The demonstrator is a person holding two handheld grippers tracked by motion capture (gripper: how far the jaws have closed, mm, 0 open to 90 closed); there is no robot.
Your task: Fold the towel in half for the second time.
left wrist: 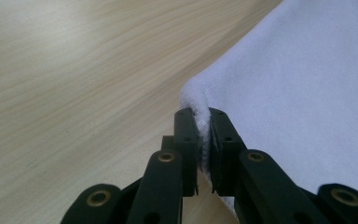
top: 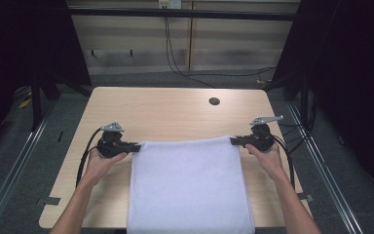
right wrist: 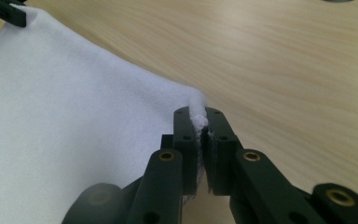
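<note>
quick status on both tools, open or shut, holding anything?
Left tool: closed on the far left corner of the white towel.
Right tool: closed on the towel's far right corner.

Towel (top: 190,185): white cloth, soft matt nap, fuzzy at pinched corners. Table (top: 165,109): pale wood-grain top, smooth, faint sheen. Left gripper (left wrist: 203,122) and right gripper (right wrist: 202,122): black matt plastic jaws, brass-coloured metal rivets.

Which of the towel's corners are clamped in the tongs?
The two far corners of the white towel: left tongs and right tongs pinch one each; near edge hangs free.
</note>
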